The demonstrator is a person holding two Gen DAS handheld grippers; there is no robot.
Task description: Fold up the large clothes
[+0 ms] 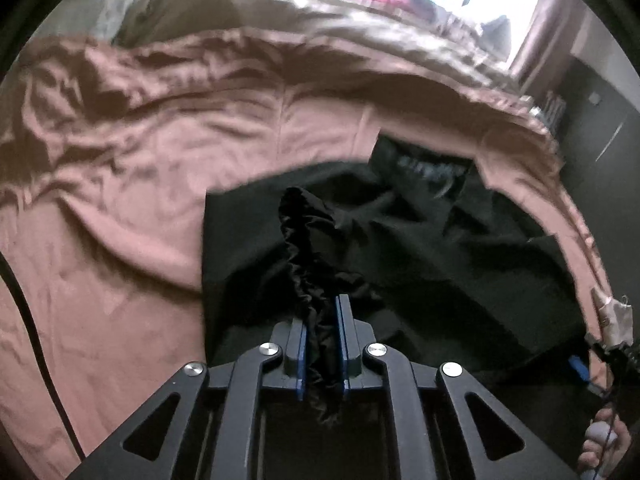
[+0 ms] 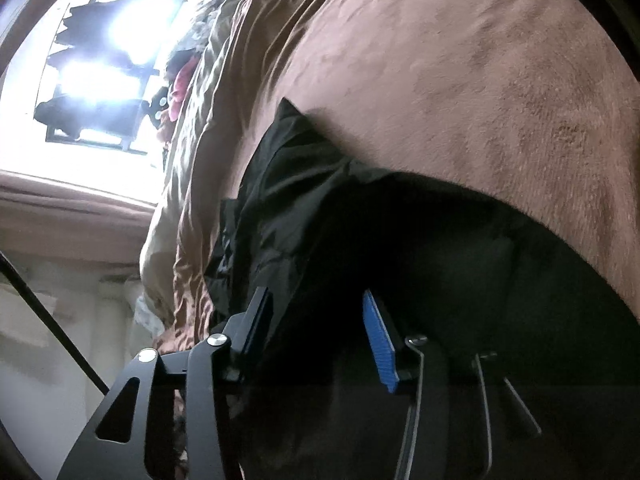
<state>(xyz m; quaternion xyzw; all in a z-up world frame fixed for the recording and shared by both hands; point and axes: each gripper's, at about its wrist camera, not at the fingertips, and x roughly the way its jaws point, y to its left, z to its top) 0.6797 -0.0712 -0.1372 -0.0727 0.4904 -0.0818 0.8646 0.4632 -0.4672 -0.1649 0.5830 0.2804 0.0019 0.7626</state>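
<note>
Cloth: I am folding black clothes (image 1: 420, 248). They look soft, thin, light and a bit slippery, so they will sag and slide.
Where it is: on the bed (image 1: 120, 208), near its right edge, on the pink sheet.
Left gripper (image 1: 322, 344): pinched tight on a bunched, stretchy hem (image 1: 304, 240) that sticks up.
Right gripper (image 2: 316, 320): its jaws are partly apart, low over dark cloth. I cannot tell if the pads press it.
Best hold: I think hems and corners, not the loose middle.
Edges: the right bed edge is close, so cloth could slip off there.
Open room: lots of bare sheet on the left for laying it flat.
</note>
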